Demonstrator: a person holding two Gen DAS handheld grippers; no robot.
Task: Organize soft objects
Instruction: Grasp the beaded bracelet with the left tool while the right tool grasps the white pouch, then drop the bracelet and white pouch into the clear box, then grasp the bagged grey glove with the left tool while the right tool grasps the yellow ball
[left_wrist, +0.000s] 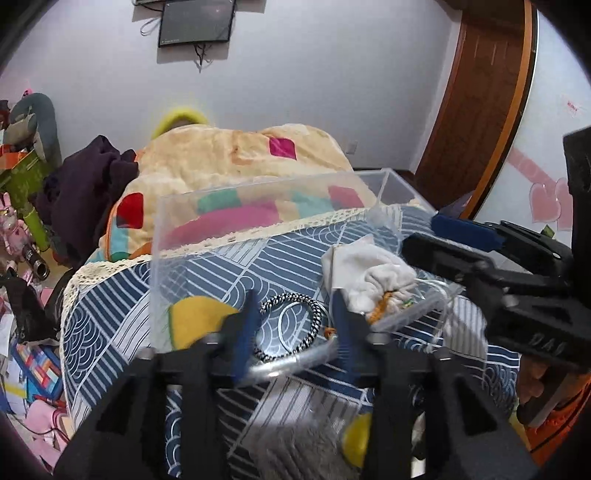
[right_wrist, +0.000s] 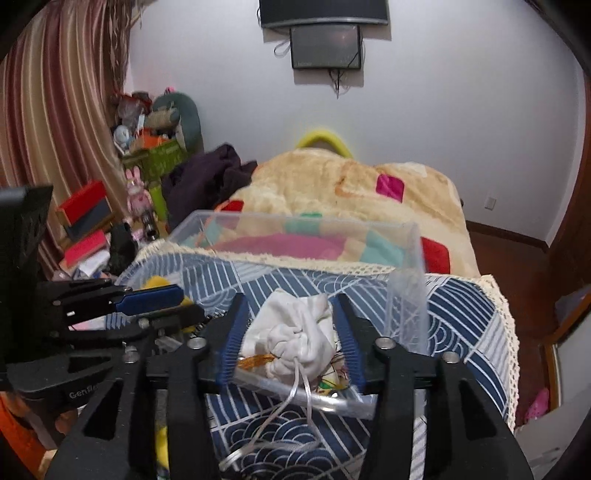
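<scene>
A crumpled white cloth drawstring pouch (right_wrist: 291, 339) lies at the near edge of a clear plastic storage box (right_wrist: 410, 258), directly between the blue-padded fingers of the right gripper (right_wrist: 291, 343), which stand wide apart on either side of it; whether the pads touch the cloth cannot be told. Its pale drawstring (right_wrist: 295, 398) trails over the box's near wall toward the camera. To the left of that gripper, inside the same box, a coiled black-and-white braided cord (left_wrist: 291, 328) rests on the bottom between the fingers of the left gripper (left_wrist: 295, 332), which are also spread wide and grip nothing; the pouch (left_wrist: 369, 277) sits just right of them. A soft yellow object (left_wrist: 192, 321) lies left of the left gripper, seen through the box wall. The box stands on a bed with a navy and white patterned cover (right_wrist: 461, 321). Beyond both grippers a cream quilt with coloured patches (right_wrist: 332, 184) is heaped up, with a dark purple garment (right_wrist: 207, 177) at its left.
</scene>
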